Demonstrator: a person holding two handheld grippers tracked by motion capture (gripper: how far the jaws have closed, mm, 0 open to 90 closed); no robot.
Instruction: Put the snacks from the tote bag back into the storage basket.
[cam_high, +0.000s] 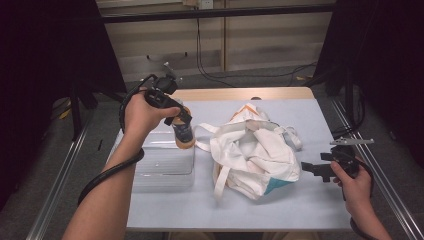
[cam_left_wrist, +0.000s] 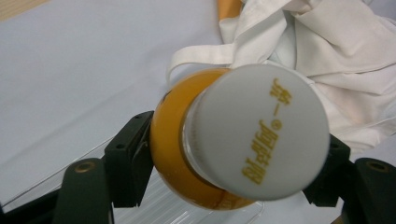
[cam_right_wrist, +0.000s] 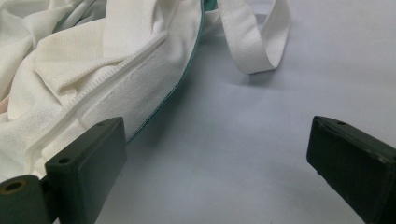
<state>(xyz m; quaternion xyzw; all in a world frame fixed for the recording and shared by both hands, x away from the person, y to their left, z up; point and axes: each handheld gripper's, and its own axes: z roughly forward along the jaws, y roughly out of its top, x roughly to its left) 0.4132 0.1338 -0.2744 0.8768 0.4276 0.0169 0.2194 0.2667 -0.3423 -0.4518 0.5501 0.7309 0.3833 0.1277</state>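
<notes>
1. Left tool (cam_high: 181, 119) pinches an orange drink bottle (cam_high: 183, 133) just under its white cap (cam_left_wrist: 256, 130); jaws press on the shoulder from both sides in the left gripper view.
2. Bottle hangs in the air, held over the near-right edge of a clear plastic bin (cam_high: 165, 167) on the left part of the tabletop (cam_high: 280, 205); it touches neither the bin nor the tabletop as far as I can tell.
3. White canvas tote bag (cam_high: 255, 152), crumpled, lies mid-tabletop, just right of the bottle; one strap (cam_high: 202, 136) loops toward it.
4. Right tool (cam_right_wrist: 219, 154) is spread wide with nothing between the jaws, low over the tabletop beside the bag's right edge, teal trim (cam_right_wrist: 187, 79) near its left jaw.
5. Progress guess: bottle is gripped and lifted, so pickup is done. Left: carry it to its place (bin or bag, can't tell which), set it down, release.
6. Bag mouth looks collapsed; right tool would likely need to hold it open if the bottle goes in.
</notes>
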